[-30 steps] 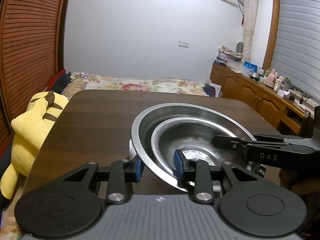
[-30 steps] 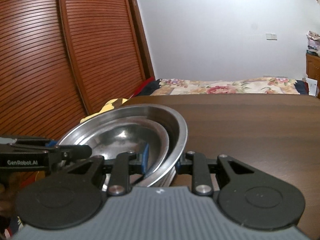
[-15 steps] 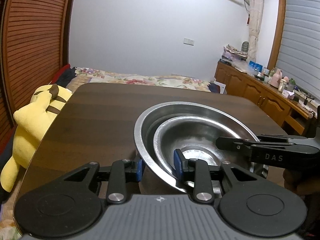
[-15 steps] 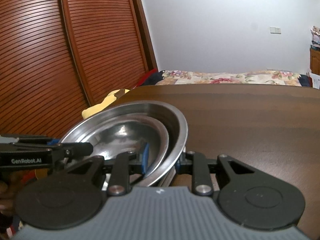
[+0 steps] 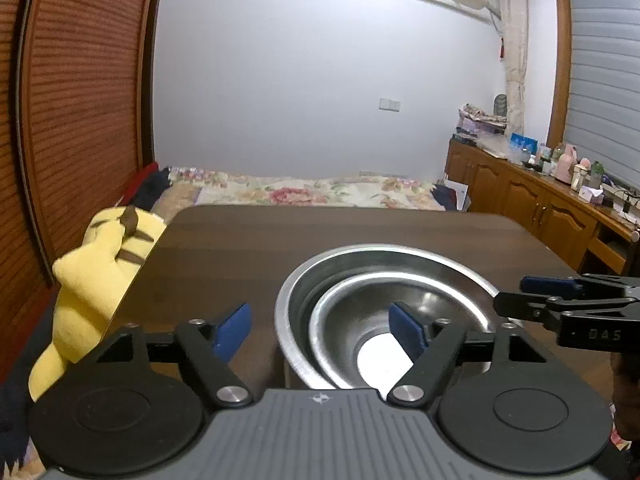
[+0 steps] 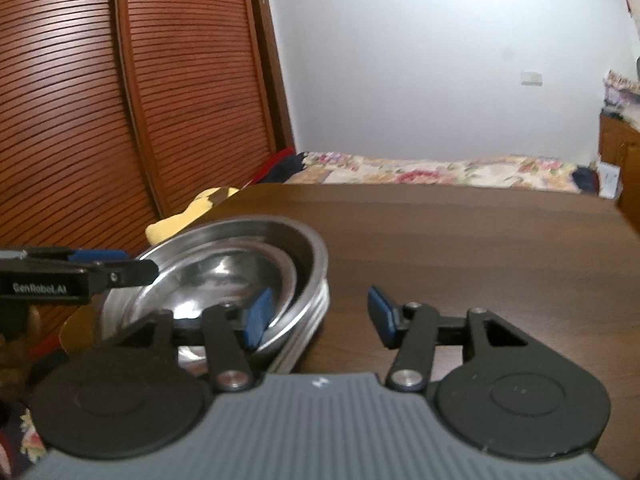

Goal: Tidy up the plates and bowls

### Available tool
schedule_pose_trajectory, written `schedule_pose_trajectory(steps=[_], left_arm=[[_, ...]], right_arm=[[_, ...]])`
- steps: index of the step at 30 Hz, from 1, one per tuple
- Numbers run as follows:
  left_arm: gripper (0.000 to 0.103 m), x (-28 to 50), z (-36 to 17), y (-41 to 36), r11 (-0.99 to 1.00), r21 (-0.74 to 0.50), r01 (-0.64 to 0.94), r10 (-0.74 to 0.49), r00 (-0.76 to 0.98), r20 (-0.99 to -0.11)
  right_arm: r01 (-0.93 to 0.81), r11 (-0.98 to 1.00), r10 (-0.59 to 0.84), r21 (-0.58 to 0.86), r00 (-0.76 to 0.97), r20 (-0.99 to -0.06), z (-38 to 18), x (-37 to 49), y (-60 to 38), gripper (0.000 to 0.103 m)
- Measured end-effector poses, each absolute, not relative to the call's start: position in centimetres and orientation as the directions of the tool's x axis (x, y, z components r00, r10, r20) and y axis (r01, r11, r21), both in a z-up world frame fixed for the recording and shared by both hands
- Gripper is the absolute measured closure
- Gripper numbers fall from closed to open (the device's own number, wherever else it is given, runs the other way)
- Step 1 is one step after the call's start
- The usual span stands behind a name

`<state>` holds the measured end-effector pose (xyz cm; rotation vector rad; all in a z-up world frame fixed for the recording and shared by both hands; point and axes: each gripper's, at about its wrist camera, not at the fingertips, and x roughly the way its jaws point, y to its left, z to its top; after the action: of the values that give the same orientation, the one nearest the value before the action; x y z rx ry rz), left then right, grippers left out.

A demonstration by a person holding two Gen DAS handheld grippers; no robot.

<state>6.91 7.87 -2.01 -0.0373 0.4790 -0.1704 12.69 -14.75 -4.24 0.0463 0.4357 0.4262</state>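
Observation:
A large steel bowl sits on the dark wooden table with a smaller steel bowl nested inside it; both also show in the right wrist view, the large bowl and the smaller bowl. My left gripper is open, its jaws straddling the bowls' left rim without touching. My right gripper is open, its jaws straddling the right rim. Each gripper shows in the other's view, the right gripper and the left gripper.
A yellow plush toy leans at the table's left edge. A bed with a floral cover lies beyond the far edge. Wooden cabinets with clutter stand at the right, slatted wooden doors at the left.
Both grippers have opened and let go of the bowls' rim. The stacked bowls now rest on the table, and both grippers have drawn back slightly.

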Motion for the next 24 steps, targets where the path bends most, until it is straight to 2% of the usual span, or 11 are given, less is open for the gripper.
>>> schedule_pose_trajectory(steps=[1, 7, 14, 24], left_arm=[[0.017, 6.8, -1.8, 7.7, 0.985, -0.074, 0.157, -0.173, 0.876, -0.45], [0.003, 5.8, -0.5, 6.2, 0.986, -0.051, 0.157, -0.164, 0.894, -0.418], [0.0, 4.4, 0.3, 4.0, 0.987, -0.003, 0.16, -0.147, 0.904, -0.401], [0.0, 3.5, 0.5, 1.7, 0.989, 0.031, 0.145, -0.123, 0.919, -0.374]], right_arm=[[-0.384, 0.915, 0.402, 0.126, 0.828, -0.391, -4.0, 12.5, -14.9, 0.045], [-0.34, 0.933, 0.358, 0.115, 0.865, -0.353, -2.8, 11.3, -16.2, 0.019], [-0.288, 0.953, 0.304, 0.097, 0.9, -0.314, -2.0, 9.7, -17.0, 0.0], [-0.18, 0.98, 0.198, 0.086, 0.929, -0.312, -1.9, 8.5, -17.9, 0.0]])
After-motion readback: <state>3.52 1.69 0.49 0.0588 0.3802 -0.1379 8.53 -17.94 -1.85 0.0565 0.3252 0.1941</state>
